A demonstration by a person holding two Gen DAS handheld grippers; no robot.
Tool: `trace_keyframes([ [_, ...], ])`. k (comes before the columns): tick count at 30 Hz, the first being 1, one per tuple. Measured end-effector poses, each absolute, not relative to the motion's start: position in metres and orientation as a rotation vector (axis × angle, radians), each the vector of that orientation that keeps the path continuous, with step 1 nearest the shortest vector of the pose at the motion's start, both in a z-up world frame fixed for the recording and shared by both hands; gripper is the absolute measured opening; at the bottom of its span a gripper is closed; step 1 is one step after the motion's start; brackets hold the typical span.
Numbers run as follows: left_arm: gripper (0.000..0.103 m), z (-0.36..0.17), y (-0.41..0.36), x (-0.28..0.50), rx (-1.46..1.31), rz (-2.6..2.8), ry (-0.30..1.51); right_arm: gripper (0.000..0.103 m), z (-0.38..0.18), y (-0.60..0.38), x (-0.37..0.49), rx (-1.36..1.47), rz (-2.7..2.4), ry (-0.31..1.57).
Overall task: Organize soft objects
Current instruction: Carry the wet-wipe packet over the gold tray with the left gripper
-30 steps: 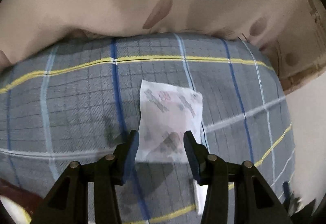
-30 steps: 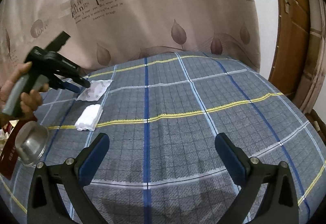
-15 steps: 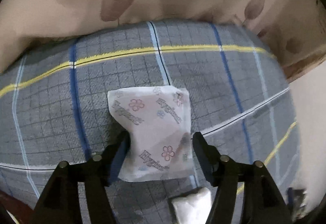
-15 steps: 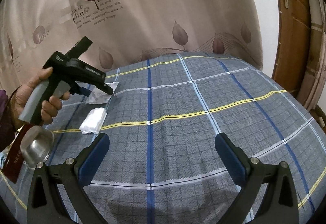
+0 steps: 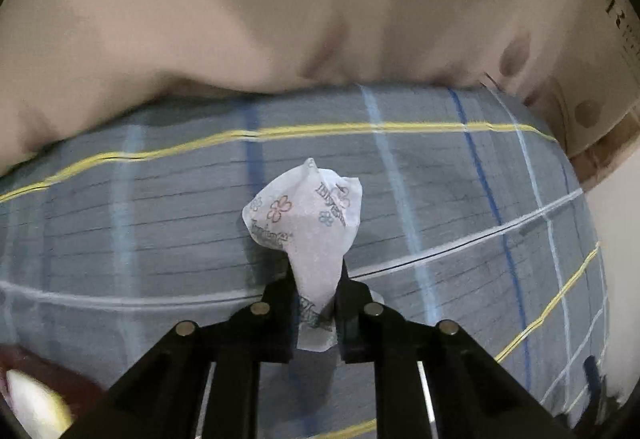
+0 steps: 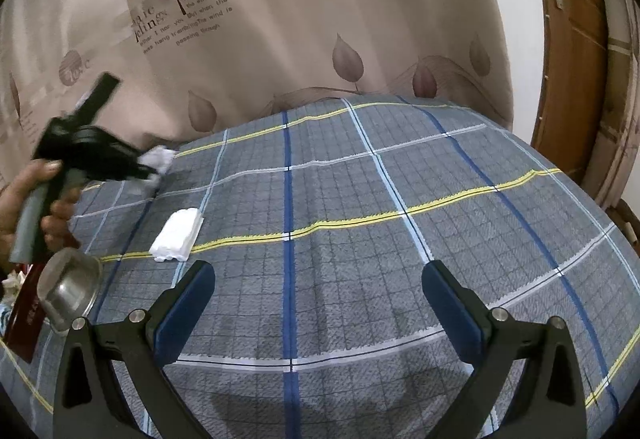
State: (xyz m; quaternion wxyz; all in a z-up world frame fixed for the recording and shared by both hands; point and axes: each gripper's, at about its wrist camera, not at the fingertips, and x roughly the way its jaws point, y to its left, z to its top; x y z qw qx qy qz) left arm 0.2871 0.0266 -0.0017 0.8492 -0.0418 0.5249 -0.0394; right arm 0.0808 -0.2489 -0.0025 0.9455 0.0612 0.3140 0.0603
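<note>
From the left wrist view, the left gripper [image 5: 316,291] is pinching the tissue packet [image 5: 308,217], its fingers pressed tight on the crumpled lower end above the checked bedsheet [image 5: 160,219]. The pickup looks under way; next probably comes carrying it beside the folded white cloth [image 6: 178,235]. From the right wrist view, the right gripper [image 6: 320,313] is hovering, fingers spread wide, holding nothing.

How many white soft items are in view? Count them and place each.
2. The printed tissue packet is pinched in the left gripper above the plaid cloth; the folded white tissue stack lies on that cloth. Others may be hidden.
</note>
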Motion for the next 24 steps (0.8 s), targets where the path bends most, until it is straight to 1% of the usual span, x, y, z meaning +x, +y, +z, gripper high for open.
trace_keyframes([
  [11,0.014,0.029,0.141,0.212,-0.107,0.101,1.075,0.103,-0.004,-0.247,0.085,0.104,0.105,0.665],
  [15,0.014,0.039,0.156,0.18,-0.115,0.131,1.034,0.103,-0.006,-0.246,0.088,0.094,0.101,0.684],
  [24,0.014,0.06,0.178,0.078,-0.161,0.163,0.946,0.103,-0.007,-0.243,0.09,0.082,0.101,0.693],
])
